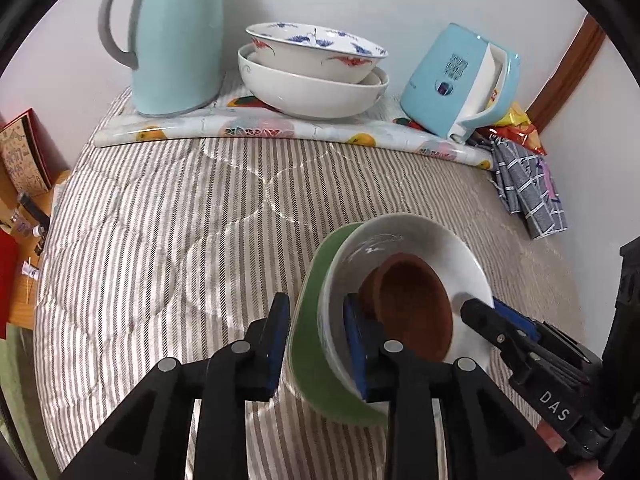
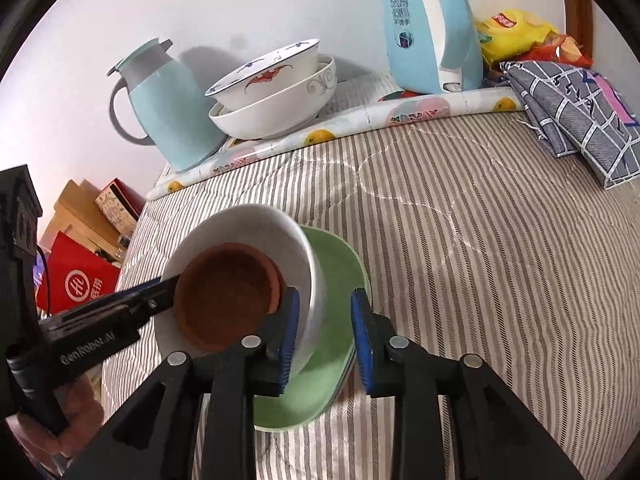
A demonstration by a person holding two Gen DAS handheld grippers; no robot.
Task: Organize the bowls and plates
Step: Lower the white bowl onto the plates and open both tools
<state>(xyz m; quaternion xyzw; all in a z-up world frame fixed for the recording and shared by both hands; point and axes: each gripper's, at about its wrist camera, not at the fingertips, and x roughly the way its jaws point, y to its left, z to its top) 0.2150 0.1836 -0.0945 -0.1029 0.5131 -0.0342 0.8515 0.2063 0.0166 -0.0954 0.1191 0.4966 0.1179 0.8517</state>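
On the striped cloth stands a stack: a green plate [image 1: 308, 364] [image 2: 336, 264], a white bowl [image 1: 424, 240] [image 2: 240, 220] on it, and a small brown dish [image 1: 416, 308] [image 2: 224, 304] inside the bowl. My left gripper [image 1: 317, 312] straddles the stack's left rim, one pad outside the green plate and one inside the bowl, with a thin gap at the outer pad. My right gripper [image 2: 325, 300] straddles the opposite rim the same way, its pads loose around the bowl wall and plate edge. Each gripper's tip also shows at the other view's edge.
At the back, on a fruit-print mat [image 1: 280, 132], stand a pale blue thermos jug [image 1: 180, 40], two nested patterned bowls [image 1: 312, 80] and a blue kettle [image 1: 452, 80]. A folded grey checked cloth [image 1: 528, 192] and snack packets [image 2: 516, 32] lie right. Boxes [image 2: 76, 280] sit beyond the left edge.
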